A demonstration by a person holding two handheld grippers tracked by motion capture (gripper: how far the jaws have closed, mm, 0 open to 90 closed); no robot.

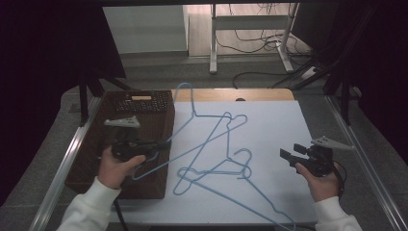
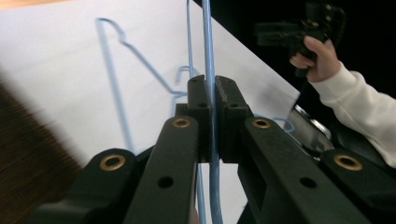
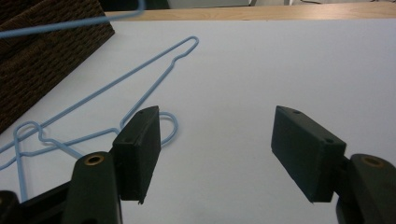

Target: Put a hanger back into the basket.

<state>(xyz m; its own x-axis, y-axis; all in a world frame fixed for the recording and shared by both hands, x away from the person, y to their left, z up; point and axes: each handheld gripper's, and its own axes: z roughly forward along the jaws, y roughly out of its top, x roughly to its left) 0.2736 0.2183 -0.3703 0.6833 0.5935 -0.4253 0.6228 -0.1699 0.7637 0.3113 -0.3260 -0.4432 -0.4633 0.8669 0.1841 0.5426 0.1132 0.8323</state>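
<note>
Clamping a thin blue wire hanger (image 1: 202, 126), the left tongs (image 1: 166, 144) pinch its rod between flat black pads; in the left gripper view the wire (image 2: 208, 70) runs straight up through the closed pads. That hanger is smooth, slim, round-sectioned wire bent into a triangle with a curled hook. In the high view its long axis slants from the tongs, over the edge of a dark woven basket (image 1: 91, 163), up and away toward the far side, where its hook (image 1: 185, 89) rises above the matte, pale surface (image 1: 274, 125). Two more blue wire hangers (image 1: 226, 168) lie flat and tangled on the surface, crossing one another, one with a long straight side reaching the near right edge. The basket has a coarse brown weave and a boxy shape; a dark keypad-like object (image 1: 143, 102) rests at its far end. The right tongs (image 1: 288, 153) stand apart with nothing between the blocky rubbery pads (image 3: 140, 149), held above bare surface to the right of the hangers.
</note>
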